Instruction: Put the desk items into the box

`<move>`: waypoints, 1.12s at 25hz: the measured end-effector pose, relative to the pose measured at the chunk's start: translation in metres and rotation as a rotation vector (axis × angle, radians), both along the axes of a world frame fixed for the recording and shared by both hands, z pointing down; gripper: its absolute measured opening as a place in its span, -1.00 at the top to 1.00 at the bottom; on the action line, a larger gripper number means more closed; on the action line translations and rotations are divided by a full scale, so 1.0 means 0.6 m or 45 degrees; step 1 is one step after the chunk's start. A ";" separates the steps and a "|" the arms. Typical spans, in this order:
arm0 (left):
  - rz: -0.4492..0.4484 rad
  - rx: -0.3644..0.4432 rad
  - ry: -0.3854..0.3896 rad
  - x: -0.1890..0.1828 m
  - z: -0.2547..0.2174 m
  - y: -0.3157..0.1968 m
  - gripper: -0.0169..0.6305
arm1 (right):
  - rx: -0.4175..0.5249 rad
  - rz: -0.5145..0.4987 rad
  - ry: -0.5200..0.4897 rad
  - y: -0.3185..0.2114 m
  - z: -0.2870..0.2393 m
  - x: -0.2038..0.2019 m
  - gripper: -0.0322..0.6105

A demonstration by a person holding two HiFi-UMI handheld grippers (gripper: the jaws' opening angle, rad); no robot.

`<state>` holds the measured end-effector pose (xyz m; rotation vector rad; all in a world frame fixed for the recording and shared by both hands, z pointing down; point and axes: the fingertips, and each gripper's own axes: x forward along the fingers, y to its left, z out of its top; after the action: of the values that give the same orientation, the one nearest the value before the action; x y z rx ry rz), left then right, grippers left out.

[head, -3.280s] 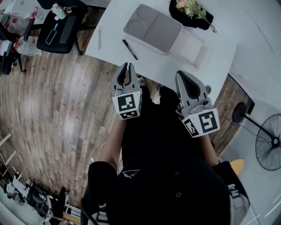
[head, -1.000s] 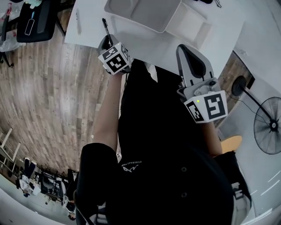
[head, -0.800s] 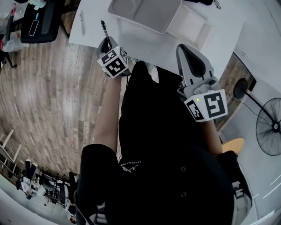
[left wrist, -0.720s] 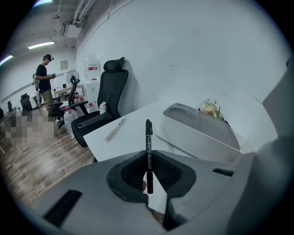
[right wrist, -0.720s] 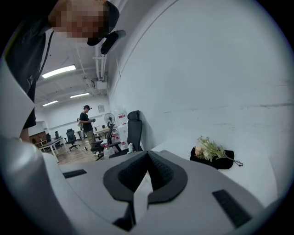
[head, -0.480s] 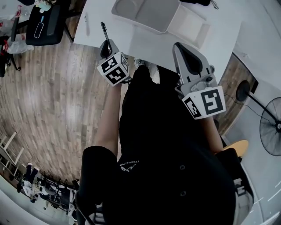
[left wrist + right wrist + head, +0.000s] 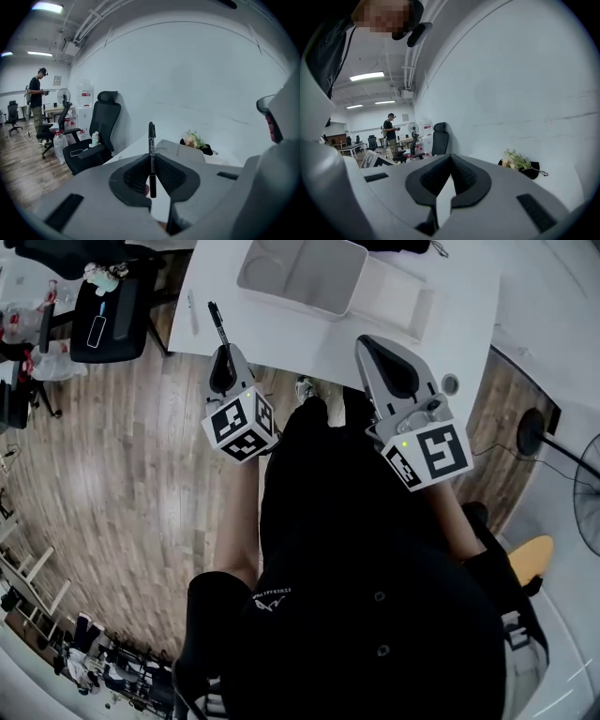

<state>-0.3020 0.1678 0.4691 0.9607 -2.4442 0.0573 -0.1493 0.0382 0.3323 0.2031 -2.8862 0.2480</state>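
Black pen [image 7: 151, 136] stands upright, clamped in the left tool [image 7: 152, 161]; the right tool [image 7: 450, 161] is closed, empty.

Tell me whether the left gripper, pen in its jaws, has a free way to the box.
Probably yes. The left gripper is shut on the black pen, and the open box lies just ahead on the table with nothing between; the right gripper is off to the side.

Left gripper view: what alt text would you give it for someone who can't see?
The left gripper pinches a black pen upright between its dark pads. Beyond it are a grey box, some flowers and a black office chair.
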 end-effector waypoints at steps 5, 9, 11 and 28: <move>0.057 0.083 -0.031 0.019 -0.057 -0.003 0.81 | 0.019 0.032 -0.033 0.004 -0.017 0.014 0.90; 0.123 0.164 -0.053 0.037 -0.093 -0.013 0.81 | 0.037 0.068 -0.063 -0.002 -0.029 0.025 0.90; 0.161 0.190 -0.072 0.045 -0.112 -0.020 0.81 | 0.046 0.087 -0.078 -0.007 -0.034 0.030 0.90; 0.445 0.273 -0.195 0.126 -0.222 -0.140 0.81 | 0.074 0.150 -0.110 -0.078 -0.059 0.060 0.90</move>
<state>-0.2263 0.0838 0.3359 1.5222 -2.4244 -0.0115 -0.1133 -0.0087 0.2970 0.3830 -2.9730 0.1978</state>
